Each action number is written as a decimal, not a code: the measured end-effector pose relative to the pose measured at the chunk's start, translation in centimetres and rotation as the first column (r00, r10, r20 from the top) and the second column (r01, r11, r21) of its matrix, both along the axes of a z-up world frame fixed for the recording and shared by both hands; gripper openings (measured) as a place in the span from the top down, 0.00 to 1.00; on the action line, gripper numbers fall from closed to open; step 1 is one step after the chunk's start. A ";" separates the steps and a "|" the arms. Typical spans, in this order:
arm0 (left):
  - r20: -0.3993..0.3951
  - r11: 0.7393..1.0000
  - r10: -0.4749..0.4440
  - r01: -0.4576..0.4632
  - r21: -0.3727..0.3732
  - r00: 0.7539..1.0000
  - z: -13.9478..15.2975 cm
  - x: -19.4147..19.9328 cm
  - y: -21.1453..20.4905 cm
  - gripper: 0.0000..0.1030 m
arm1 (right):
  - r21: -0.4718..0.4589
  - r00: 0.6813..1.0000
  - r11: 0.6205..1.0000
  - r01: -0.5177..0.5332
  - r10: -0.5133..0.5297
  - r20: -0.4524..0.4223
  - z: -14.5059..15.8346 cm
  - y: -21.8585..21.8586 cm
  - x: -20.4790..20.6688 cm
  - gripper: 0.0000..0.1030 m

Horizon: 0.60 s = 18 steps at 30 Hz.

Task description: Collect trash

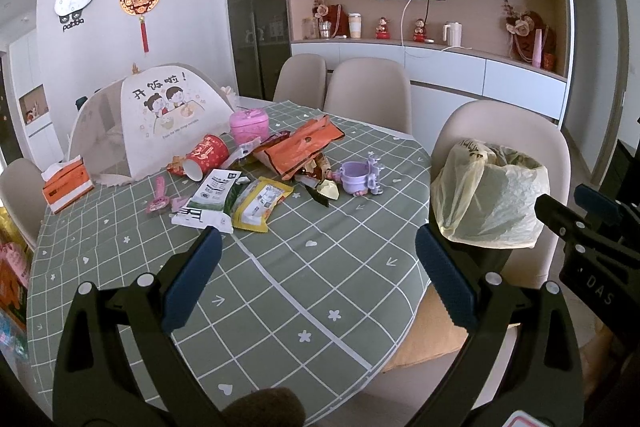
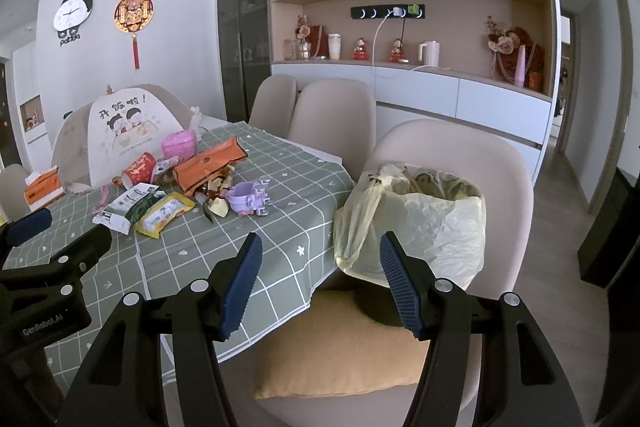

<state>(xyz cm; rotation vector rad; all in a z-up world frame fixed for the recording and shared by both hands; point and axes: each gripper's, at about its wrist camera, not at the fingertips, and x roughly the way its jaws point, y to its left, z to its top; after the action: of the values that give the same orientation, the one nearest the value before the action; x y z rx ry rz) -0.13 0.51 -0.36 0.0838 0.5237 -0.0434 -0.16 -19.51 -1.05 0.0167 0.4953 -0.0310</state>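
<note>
Hovering over the near edge of the table (image 1: pixel 280 267), we hold our left gripper (image 1: pixel 318 247) and right gripper (image 2: pixel 320 251) wide open and empty, wrappers (image 1: pixel 256 199) piled mid-table, lined bin (image 2: pixel 432 223) on the chair (image 2: pixel 508 179) beside the table's right edge.

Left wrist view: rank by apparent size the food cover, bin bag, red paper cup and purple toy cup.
1. food cover
2. bin bag, though it sits nearer the camera, so true size is unsure
3. red paper cup and purple toy cup look alike
</note>
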 end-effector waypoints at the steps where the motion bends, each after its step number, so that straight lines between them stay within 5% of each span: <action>1: 0.000 1.000 0.000 0.000 0.001 1.000 0.0 0.0 0.0 0.10 | 0.001 1.000 1.000 0.001 -0.001 0.001 0.0 0.0 0.0 0.44; 18: 0.001 1.000 0.005 -0.005 0.000 1.000 -0.1 0.0 0.4 0.10 | 0.015 0.999 0.999 -0.033 0.033 -0.007 -0.3 0.4 0.3 0.44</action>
<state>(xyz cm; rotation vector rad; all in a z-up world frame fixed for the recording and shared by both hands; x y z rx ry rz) -0.14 0.92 -0.48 0.0821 0.5234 -0.0381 0.14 -19.14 -1.36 0.0235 0.5028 0.0050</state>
